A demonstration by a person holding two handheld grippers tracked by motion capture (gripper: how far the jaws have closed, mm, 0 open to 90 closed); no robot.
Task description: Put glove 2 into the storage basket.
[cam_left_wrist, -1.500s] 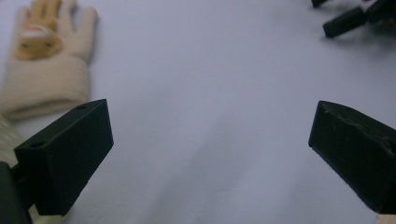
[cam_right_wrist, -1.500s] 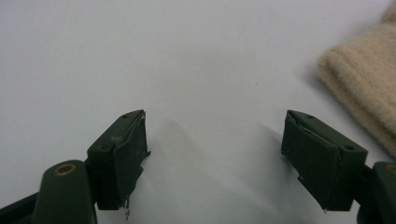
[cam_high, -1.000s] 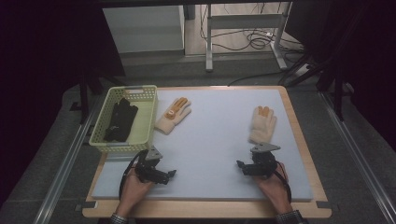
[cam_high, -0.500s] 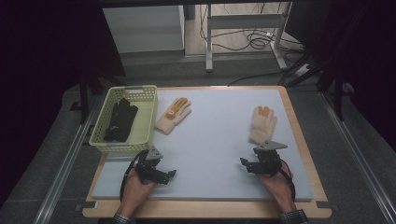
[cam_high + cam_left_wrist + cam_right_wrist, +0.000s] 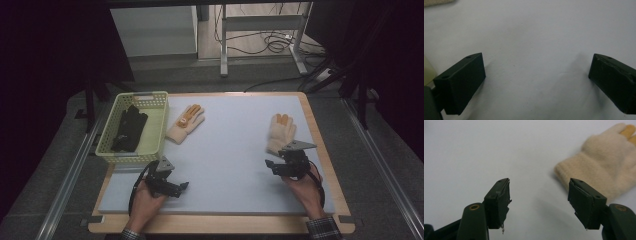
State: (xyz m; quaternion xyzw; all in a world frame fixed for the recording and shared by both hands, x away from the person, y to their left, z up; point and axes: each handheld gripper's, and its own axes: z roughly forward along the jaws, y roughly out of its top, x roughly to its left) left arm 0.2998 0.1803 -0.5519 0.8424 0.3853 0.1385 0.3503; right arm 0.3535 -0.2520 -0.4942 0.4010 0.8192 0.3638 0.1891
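While the right gripper (image 5: pixel 280 167) was held just short of the cream glove (image 5: pixel 280 132) on the counter (image 5: pixel 225 150), its fingers had just been narrowing, nothing between them. Left gripper (image 5: pixel 172 187) fingers wide, empty. Risk judged: cuff missed if closed early.

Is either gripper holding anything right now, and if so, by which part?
Nothing is held. The left gripper is open over bare mat; the right gripper, jaws just closing, is empty beside the cream glove.

Cream glove (image 5: pixel 604 167) fingertips cut off by right gripper view's edge.
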